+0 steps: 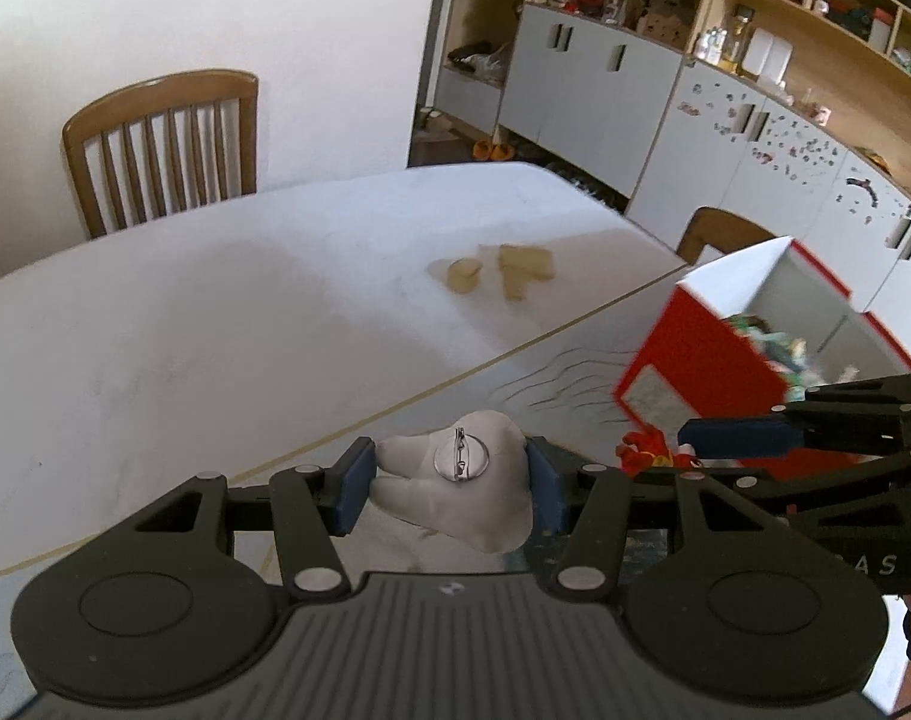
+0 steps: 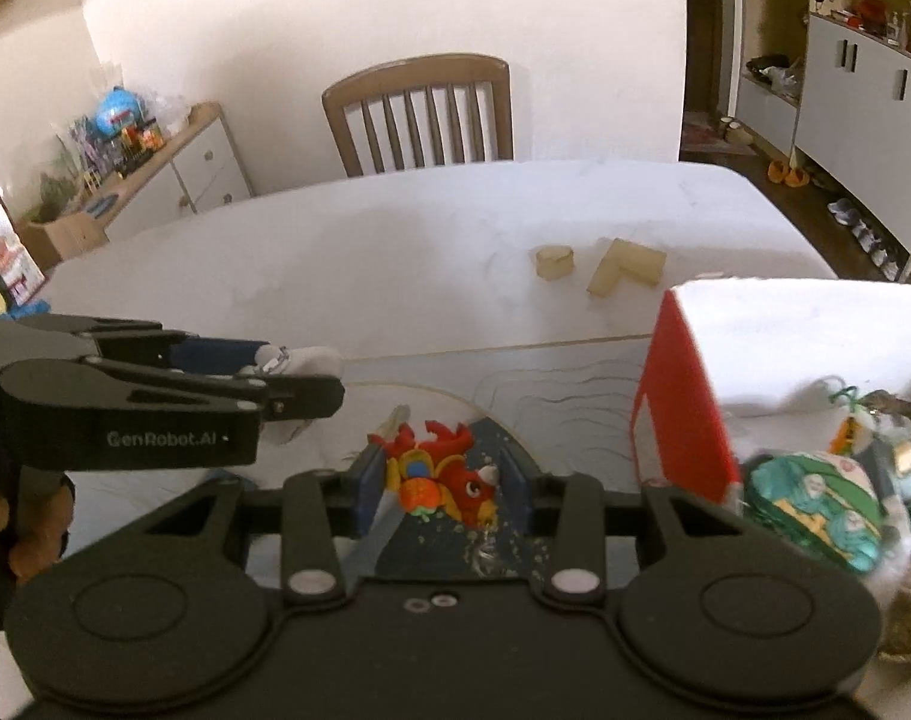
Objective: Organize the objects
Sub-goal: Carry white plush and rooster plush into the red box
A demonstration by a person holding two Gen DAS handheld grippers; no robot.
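A white table (image 2: 275,276) with a wooden chair (image 2: 419,114) at its far edge. On the left, the left gripper (image 1: 452,477) is closed partway on a grey tooth-shaped plush badge (image 1: 455,498), both blue pads pressing its sides, lifted above the near edge. Just right of it, the right gripper (image 2: 440,489) clamps a small red dragon toy (image 2: 443,480). Two beige blocks (image 2: 599,264) lie toward the far right corner. At the right edge stands a red-and-white box (image 2: 683,408) filled with toys.
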